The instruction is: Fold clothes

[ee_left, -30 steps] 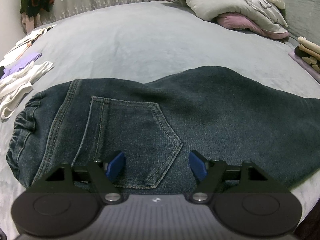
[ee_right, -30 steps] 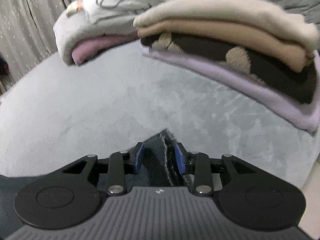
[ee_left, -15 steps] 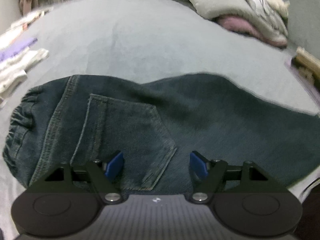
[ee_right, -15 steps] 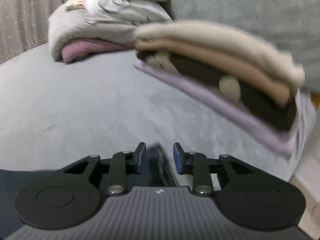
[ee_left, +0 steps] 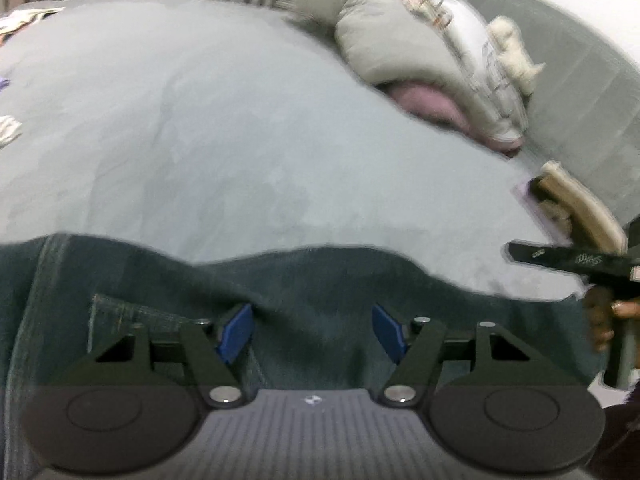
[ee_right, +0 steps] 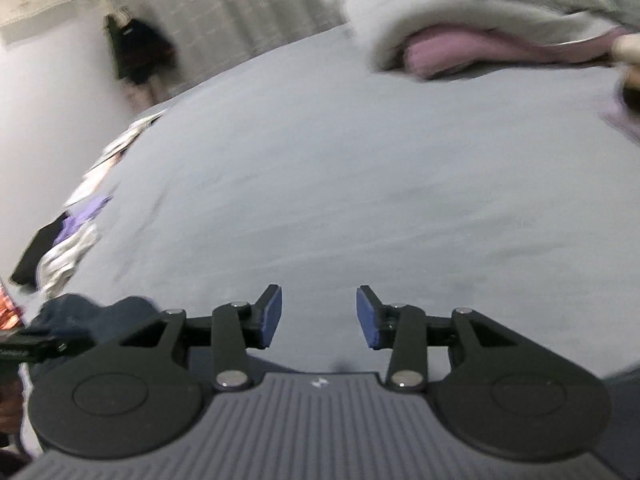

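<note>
Down along my left gripper (ee_left: 312,332), the jeans (ee_left: 320,300) lie spread across the near part of the grey bed (ee_left: 240,140), a back pocket (ee_left: 120,320) showing at near left. Those jaws are apart and closing, with denim under them but nothing pinched. Only this view catches a hand (ee_left: 604,320) at the right edge, holding my other tool.

My right gripper (ee_right: 319,316) sees mostly bare bedspread; its jaws are apart and opening, with nothing between them. A dark fold of the jeans shows only at its near left, partly hidden by the tool body.

Far right lies a heap of pillows (ee_left: 420,40), with a stack of folded clothes (ee_left: 572,208) nearer. Loose garments (ee_right: 72,240) lie along the bed's left edge, blurred.
</note>
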Tool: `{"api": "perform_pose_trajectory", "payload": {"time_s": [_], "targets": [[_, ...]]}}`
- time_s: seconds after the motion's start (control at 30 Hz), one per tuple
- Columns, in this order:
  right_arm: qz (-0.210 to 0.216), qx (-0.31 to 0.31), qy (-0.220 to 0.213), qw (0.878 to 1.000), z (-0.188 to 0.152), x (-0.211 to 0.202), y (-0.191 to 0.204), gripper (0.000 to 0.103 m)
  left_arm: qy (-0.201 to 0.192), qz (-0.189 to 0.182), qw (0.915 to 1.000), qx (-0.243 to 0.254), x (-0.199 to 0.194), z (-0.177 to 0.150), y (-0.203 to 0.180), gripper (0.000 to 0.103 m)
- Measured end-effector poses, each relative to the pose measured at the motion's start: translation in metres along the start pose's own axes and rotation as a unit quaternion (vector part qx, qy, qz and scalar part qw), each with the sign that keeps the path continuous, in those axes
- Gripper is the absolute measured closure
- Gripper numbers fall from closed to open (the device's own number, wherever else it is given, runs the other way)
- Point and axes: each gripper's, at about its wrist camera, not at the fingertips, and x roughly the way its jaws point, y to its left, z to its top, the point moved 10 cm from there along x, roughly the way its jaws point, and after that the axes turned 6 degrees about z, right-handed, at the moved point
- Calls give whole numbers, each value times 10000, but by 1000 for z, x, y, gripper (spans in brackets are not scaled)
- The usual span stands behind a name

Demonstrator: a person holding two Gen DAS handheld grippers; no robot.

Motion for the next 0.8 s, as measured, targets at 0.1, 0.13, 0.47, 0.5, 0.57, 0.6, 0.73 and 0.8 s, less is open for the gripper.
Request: {"api": "perform_pose_trajectory", "payload": {"time_s": [0.1, 0.13, 0.47, 0.5, 0.57, 0.6, 0.73, 0.8], "targets": [[406, -92, 183, 9990, -5, 22, 20, 59, 261, 557, 9947, -820, 17, -1, 51, 93], [577, -118, 261, 9979, -8, 26, 27, 59, 336, 496, 9907, -1222, 18, -2, 64, 99], [2151, -753, 872, 9698, -17, 55, 92, 59, 503, -528, 9873, -1414, 1, -2, 34, 48], [2216, -849, 914, 9671, -19, 58, 99, 59, 546, -647, 9859, -1445, 3, -3, 29, 48], [2192, -1020, 990, 9653, -21, 63, 105, 59, 624, -812, 9834, -1495, 7, -4, 22, 47], [2165, -1148, 1051, 9638, -23, 64, 108, 58, 674, -890, 9820, -1524, 11, -5, 17, 47], [2459, -1477, 1220, 9502, -33, 62, 127, 57, 751, -1048, 9806, -1477, 18, -2, -1, 47], [2587, -1693, 1318, 9418, -39, 54, 133, 57, 749, -1124, 9809, -1403, 19, -1, -12, 47]]}}
